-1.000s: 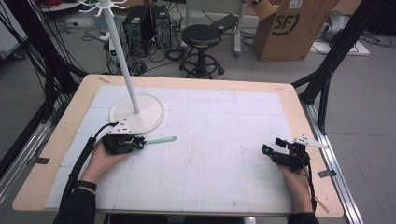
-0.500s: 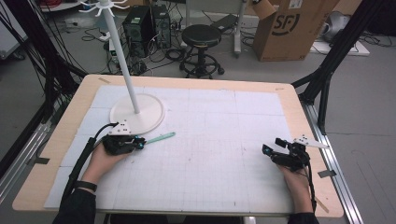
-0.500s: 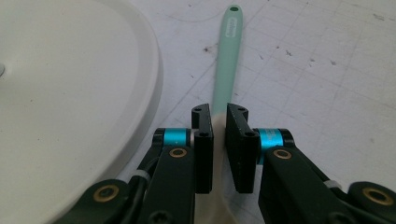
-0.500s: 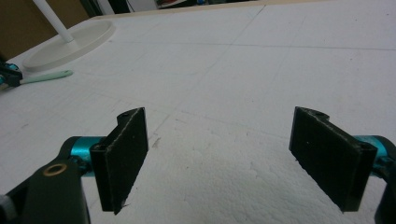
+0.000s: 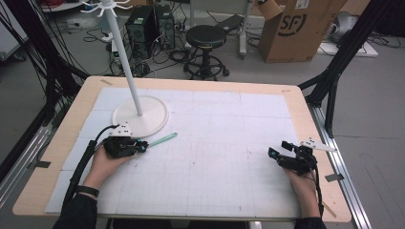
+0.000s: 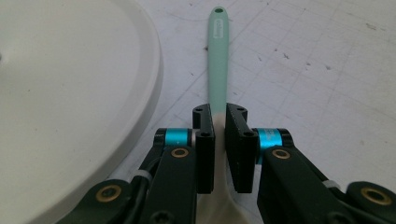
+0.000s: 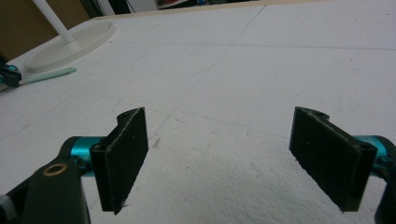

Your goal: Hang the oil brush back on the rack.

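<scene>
- The left gripper (image 6: 218,140) has its two black jaws pressed together on the neck of a mint-green and white silicone spoon (image 6: 217,51), just above the pale bowl end. They have just been closing, with the spoon between them.
- The spoon lies flat on the white gridded foam mat (image 5: 215,143), just beside the round white base of the tall white hook stand (image 5: 140,116). Its green handle points away from the gripper, along the rim of that base.
- To do this pick-up well, I would judge the grip should settle square on the flat neck before any lift. A pinch this near the bowl leaves the long handle free to droop or swing.
- A lift straight up, away from the stand's base, would likely keep the handle from catching on the rim.
- The right gripper (image 7: 233,158) rests low over the mat, well apart from the stand's base. Its jaws stand wide apart with nothing between them.
- No container sits on the mat. A brown cardboard box (image 5: 298,28) stands on the floor beyond the stand, and I cannot tell what is inside.
</scene>
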Tool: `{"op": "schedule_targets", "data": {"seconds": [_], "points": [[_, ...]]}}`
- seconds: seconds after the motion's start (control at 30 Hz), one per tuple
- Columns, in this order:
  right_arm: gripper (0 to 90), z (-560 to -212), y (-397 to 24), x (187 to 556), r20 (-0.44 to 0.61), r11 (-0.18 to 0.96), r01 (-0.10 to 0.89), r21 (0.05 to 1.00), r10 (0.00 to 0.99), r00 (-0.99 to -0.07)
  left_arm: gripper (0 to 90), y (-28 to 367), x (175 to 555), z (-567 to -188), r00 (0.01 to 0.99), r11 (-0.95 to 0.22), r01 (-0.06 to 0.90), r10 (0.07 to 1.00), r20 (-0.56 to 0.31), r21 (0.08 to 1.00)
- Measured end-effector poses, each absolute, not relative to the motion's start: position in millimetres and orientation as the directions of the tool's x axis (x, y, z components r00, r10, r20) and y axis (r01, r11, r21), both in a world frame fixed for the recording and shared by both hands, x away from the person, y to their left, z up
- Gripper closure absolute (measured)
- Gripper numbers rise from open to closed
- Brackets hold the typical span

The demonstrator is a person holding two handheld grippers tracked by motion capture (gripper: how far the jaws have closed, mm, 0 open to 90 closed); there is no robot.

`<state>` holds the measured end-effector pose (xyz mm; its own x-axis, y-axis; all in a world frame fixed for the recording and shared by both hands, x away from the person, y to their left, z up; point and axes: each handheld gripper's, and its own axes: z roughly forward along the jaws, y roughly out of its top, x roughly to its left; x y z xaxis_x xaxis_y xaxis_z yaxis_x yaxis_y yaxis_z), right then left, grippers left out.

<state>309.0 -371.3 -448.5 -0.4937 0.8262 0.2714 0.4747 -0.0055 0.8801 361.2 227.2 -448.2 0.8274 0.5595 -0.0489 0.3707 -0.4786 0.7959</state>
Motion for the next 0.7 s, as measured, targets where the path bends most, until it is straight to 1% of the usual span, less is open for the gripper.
{"op": "schedule_targets", "data": {"seconds": [0.23, 0.37, 0.53, 0.63, 0.7], "points": [[18.8, -448.5, -371.0, 308.9, 0.272, -0.007, 0.475, 0.880, 0.827, -0.492, 82.6, 233.7, 354.8, -435.3, 0.820, -0.419, 0.358, 0.568, -0.067, 0.835], [18.8, -448.4, -370.9, 308.8, 0.273, -0.007, 0.476, 0.879, 0.827, -0.491, 82.5, 239.3, 349.5, -423.8, 0.811, -0.360, 0.355, 0.577, -0.093, 0.863], [18.8, -448.3, -370.5, 308.4, 0.278, -0.010, 0.482, 0.876, 0.827, -0.489, 82.5, 252.8, 344.1, -408.1, 0.793, -0.315, 0.354, 0.600, -0.104, 0.880], [18.8, -448.5, -370.9, 308.8, 0.272, -0.007, 0.475, 0.880, 0.827, -0.492, 82.5, 263.3, 339.8, -397.8, 0.776, -0.300, 0.350, 0.624, -0.095, 0.887], [18.7, -448.5, -370.9, 308.9, 0.272, -0.008, 0.475, 0.880, 0.827, -0.491, 82.5, 272.4, 337.0, -389.3, 0.765, -0.263, 0.353, 0.633, -0.115, 0.898]]}}
